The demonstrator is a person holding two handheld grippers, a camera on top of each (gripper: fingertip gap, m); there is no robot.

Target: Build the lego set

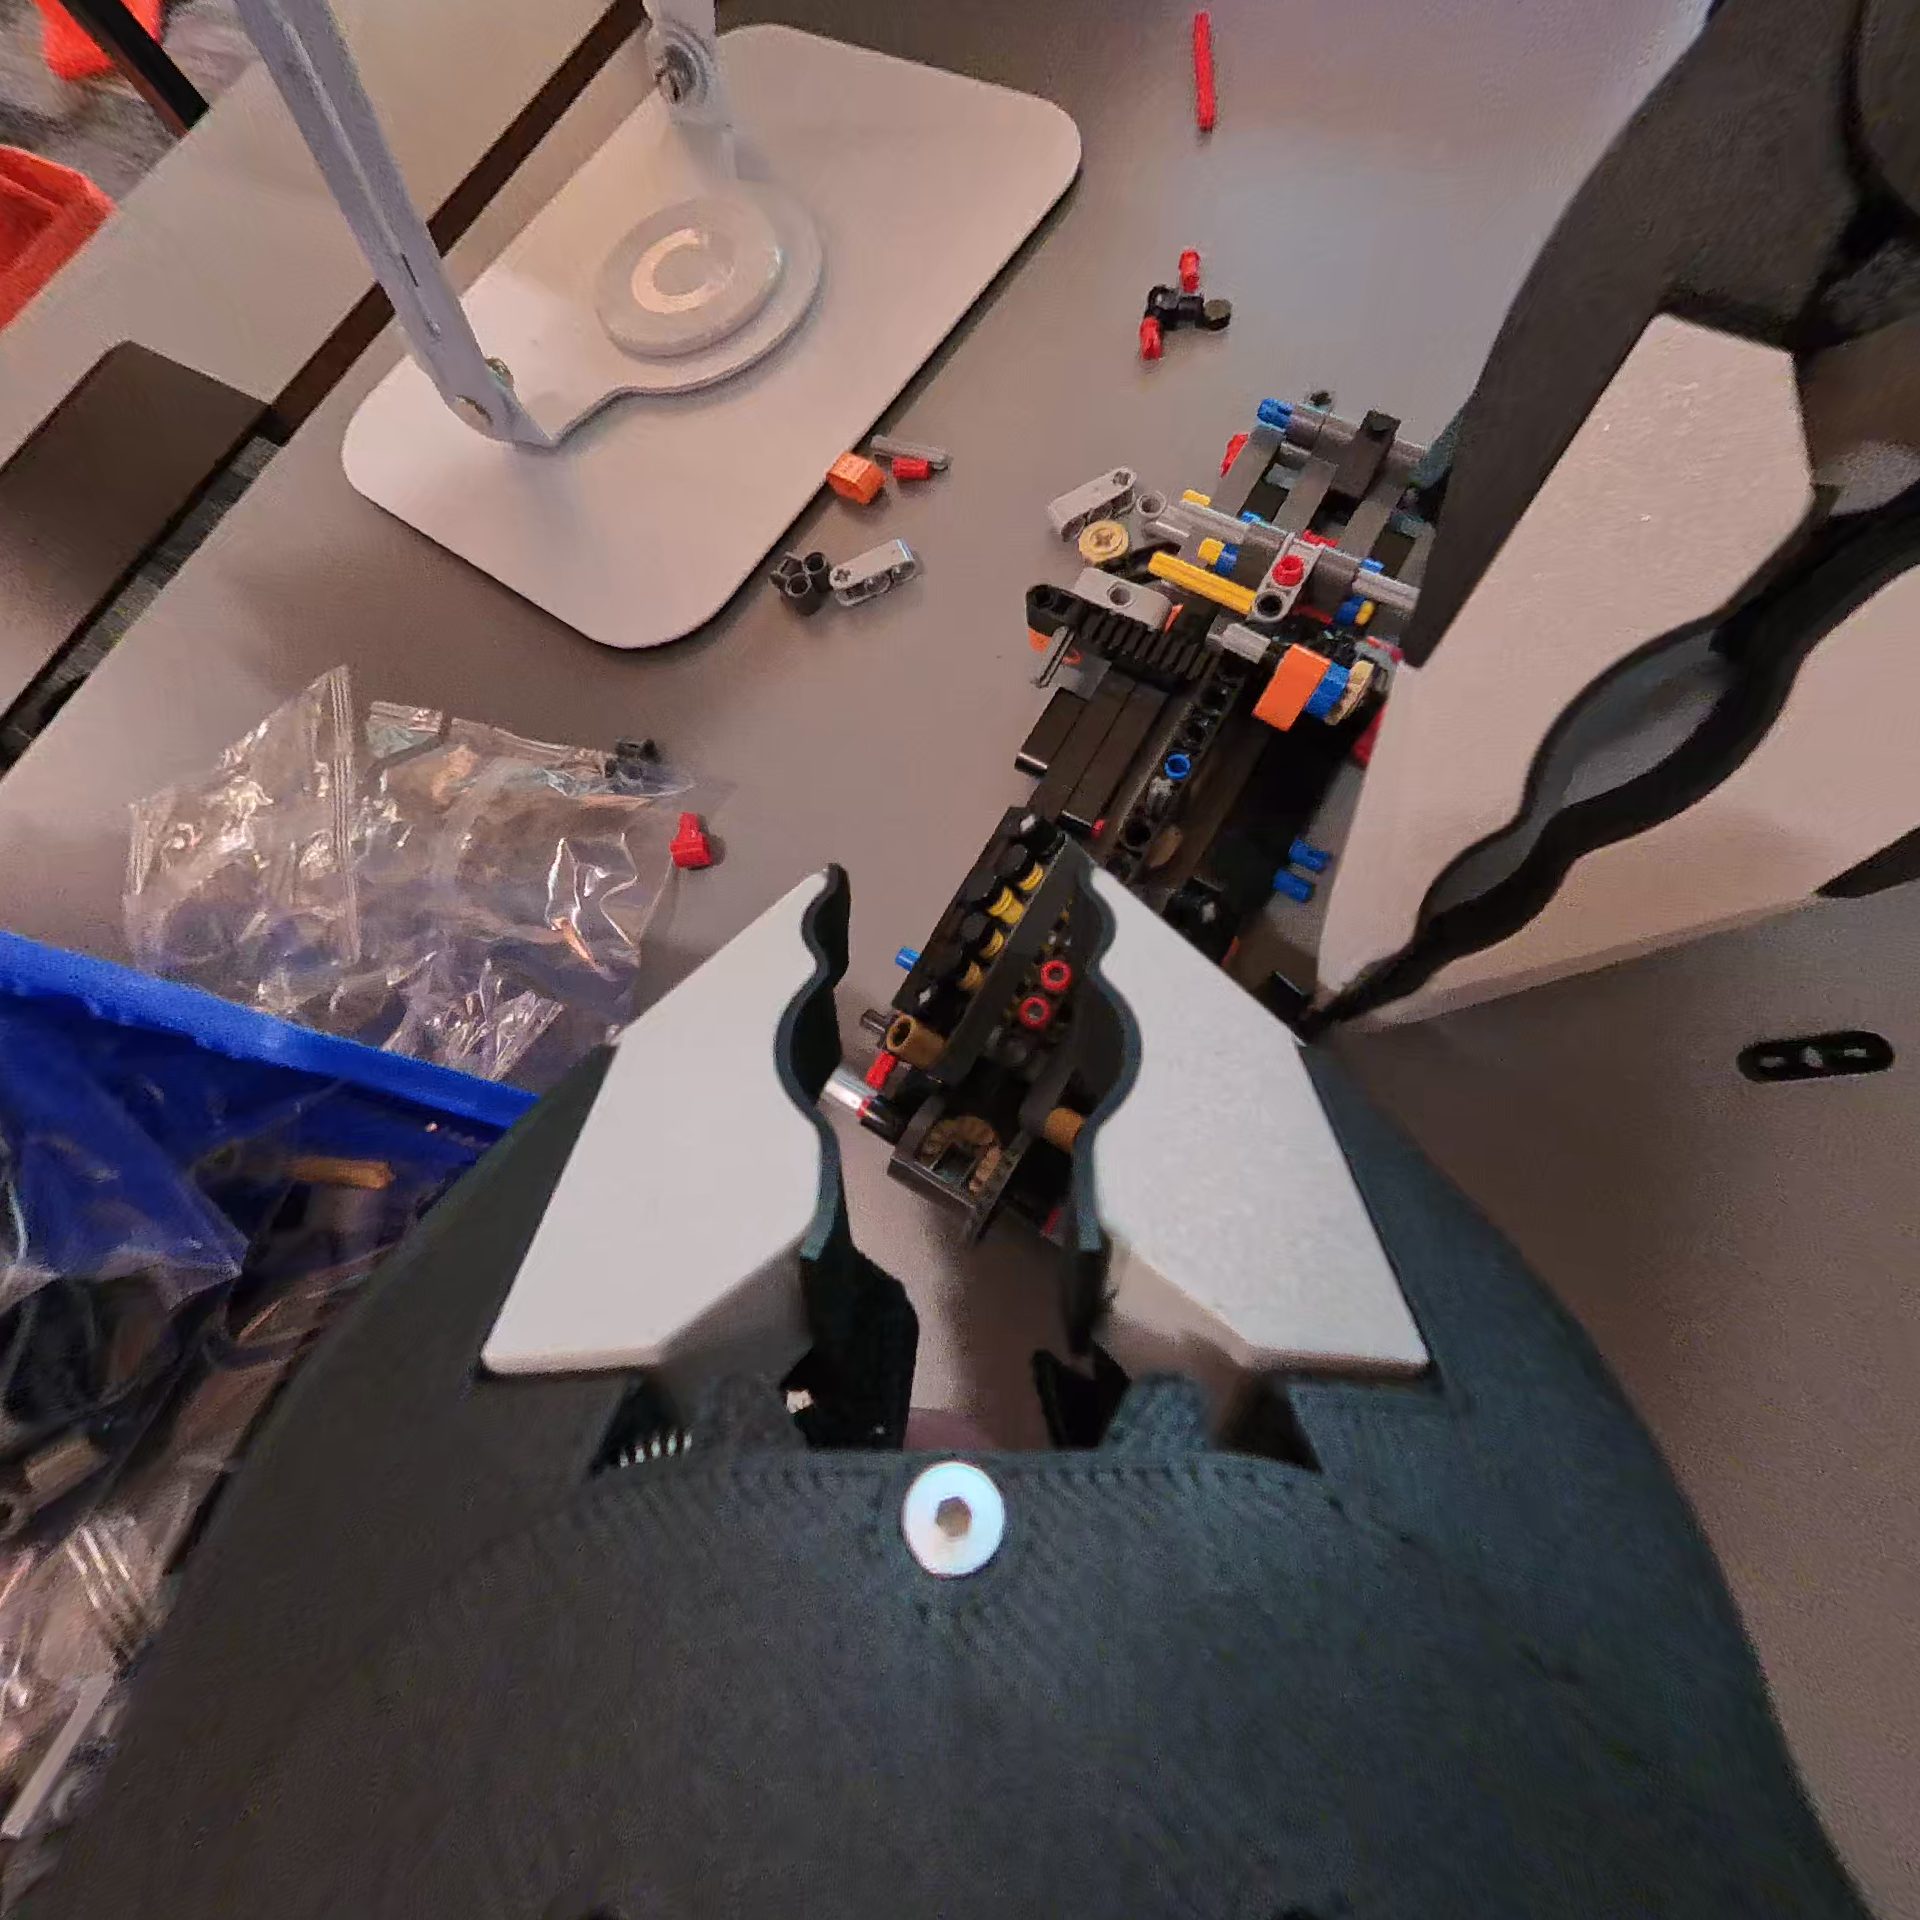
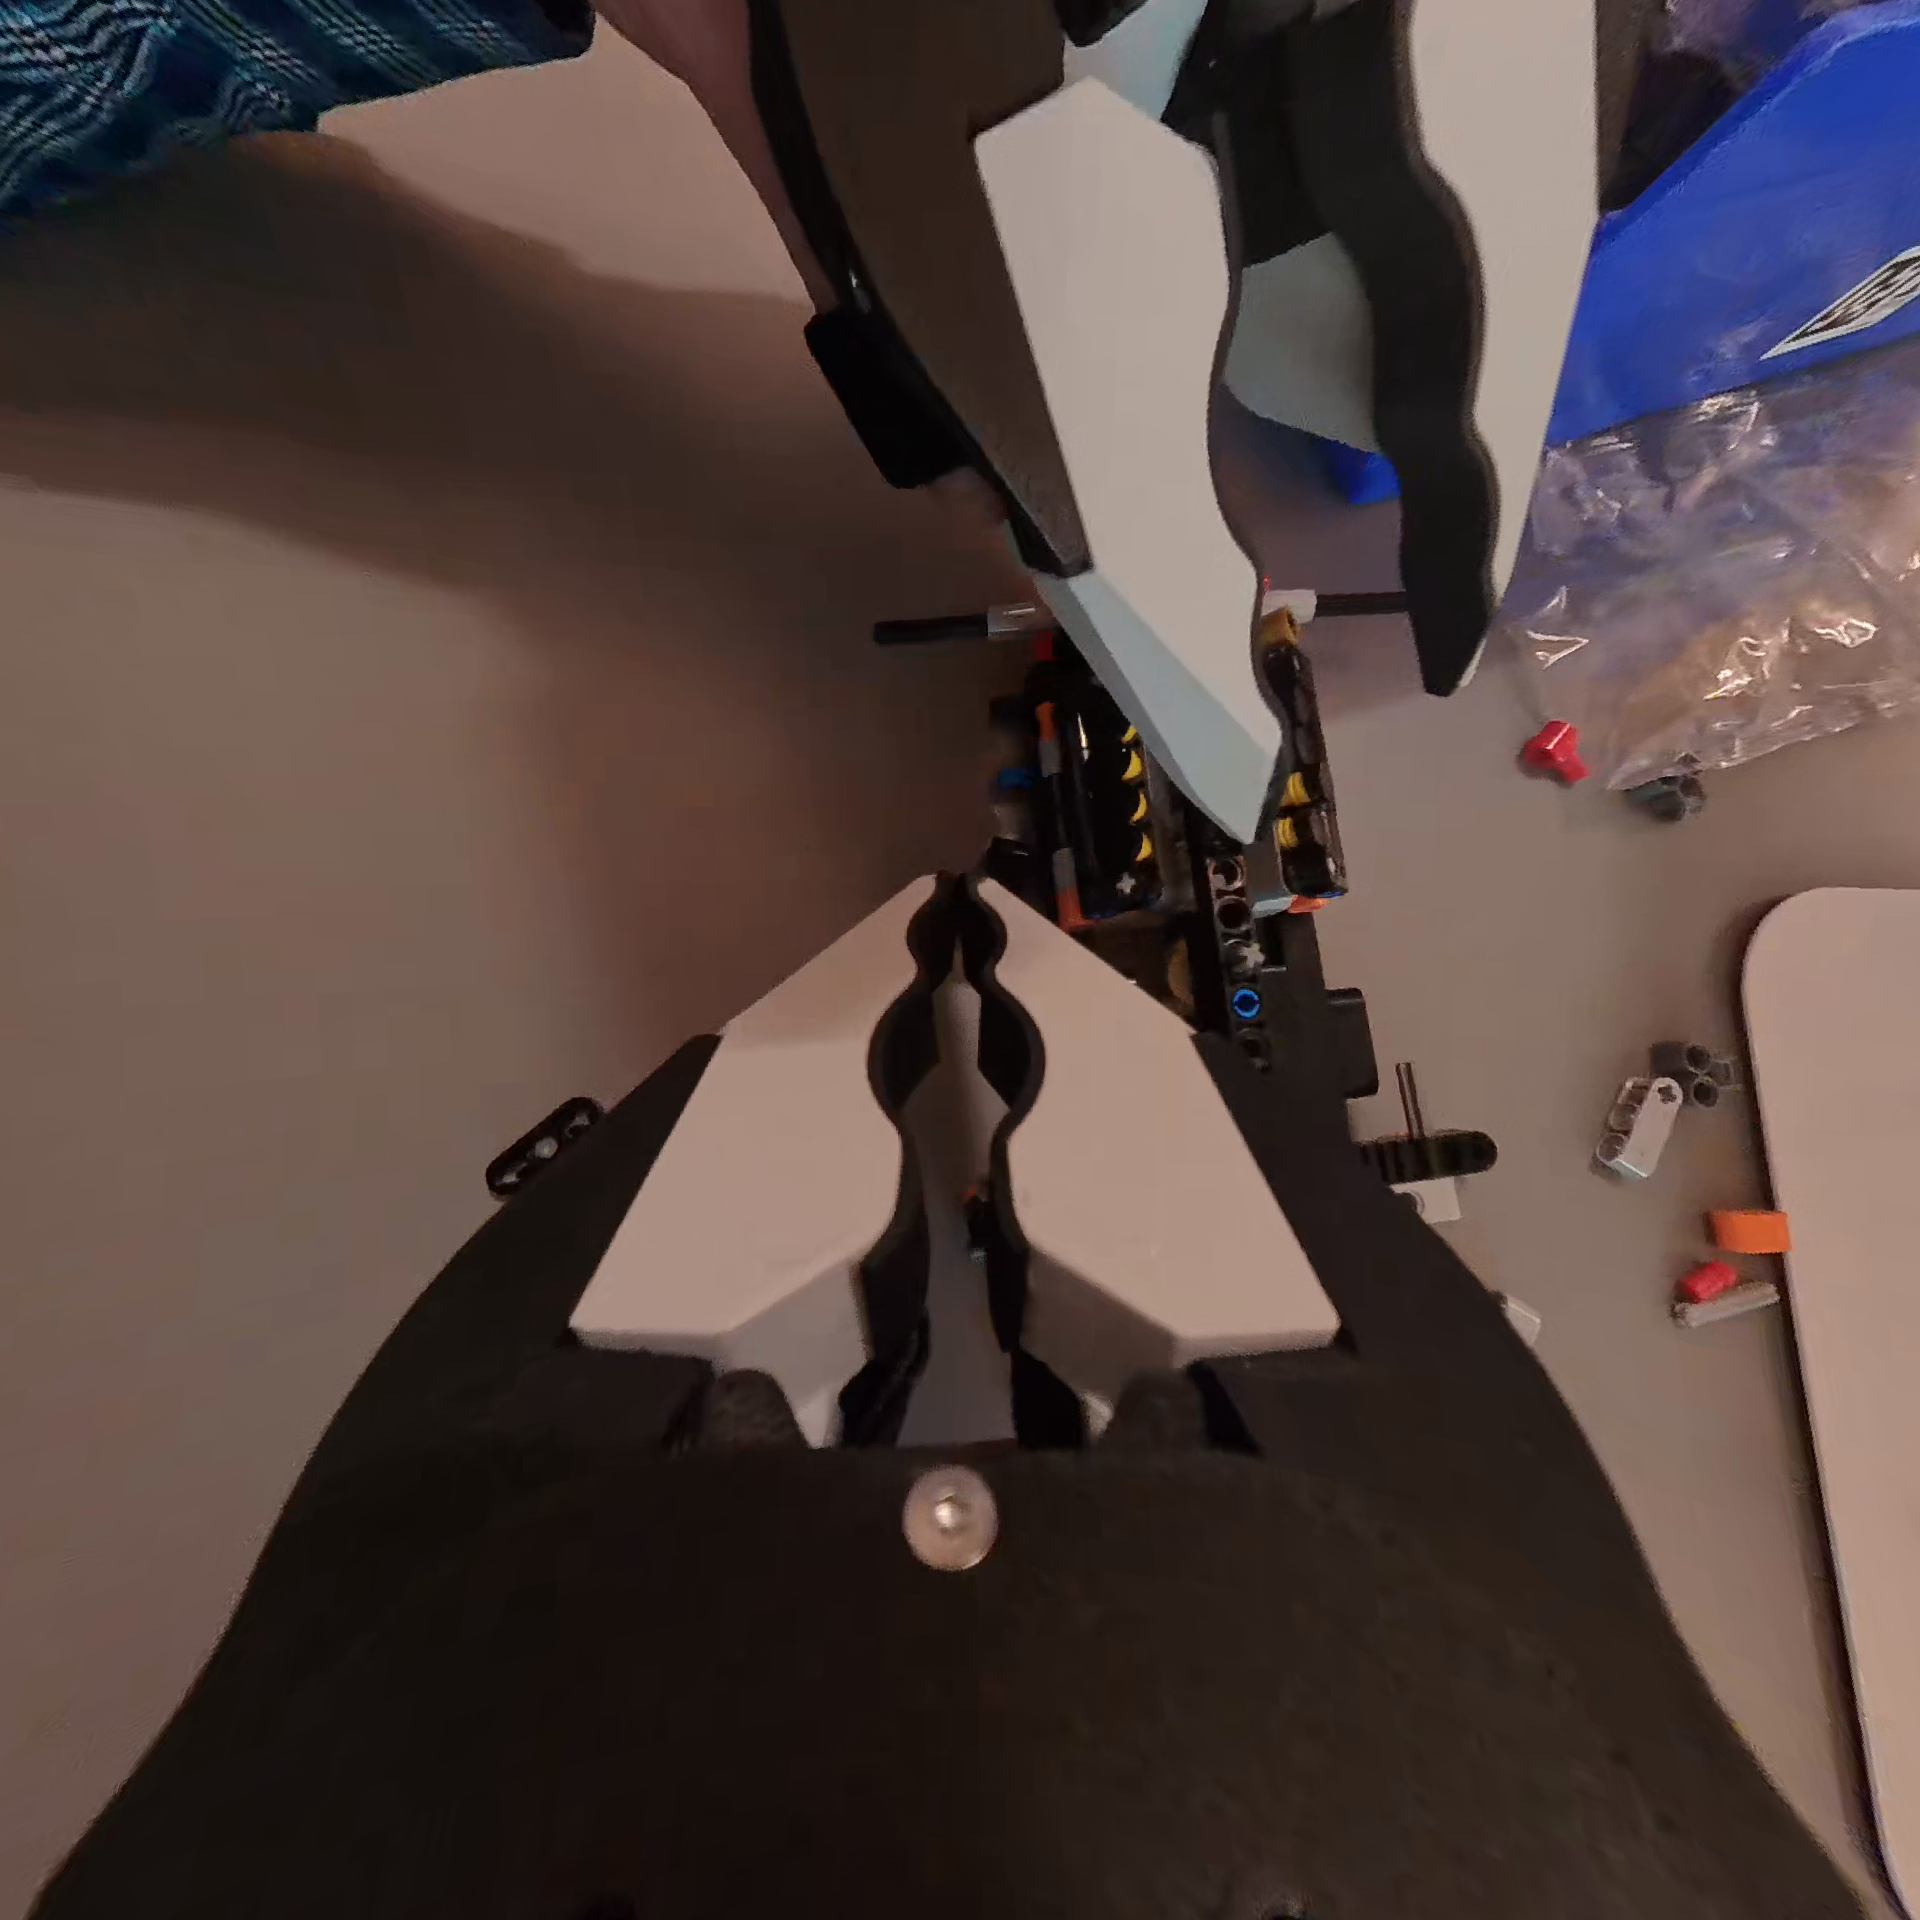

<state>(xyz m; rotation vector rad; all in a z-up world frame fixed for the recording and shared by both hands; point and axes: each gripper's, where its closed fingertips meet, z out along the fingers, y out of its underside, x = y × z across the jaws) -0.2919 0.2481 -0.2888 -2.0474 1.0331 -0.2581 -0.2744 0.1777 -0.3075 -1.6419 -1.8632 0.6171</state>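
A long black, grey and yellow lego model (image 1: 1195, 707) lies on the grey table (image 1: 935, 727). My left gripper (image 1: 961, 904) is open and straddles the model's near end. Its right finger (image 1: 1164, 1039) touches the model; its left finger stands apart. In the right wrist view the left gripper (image 2: 1351, 748) comes in from above with one fingertip on the model (image 2: 1236, 935). My right gripper (image 2: 958, 883) is shut, its tips together beside the model. A small orange and black bit shows in its gap; I cannot tell whether it is gripped. The right gripper (image 1: 1311, 1023) also shows in the left wrist view.
A white lamp base (image 1: 727, 364) stands at the back, also in the right wrist view (image 2: 1849, 1247). A blue bin (image 1: 208, 1039) and clear bags (image 1: 395, 862) sit left. Loose pieces (image 1: 862, 577) and a red axle (image 1: 1203, 73) lie around. A black piece (image 2: 540, 1143) lies alone.
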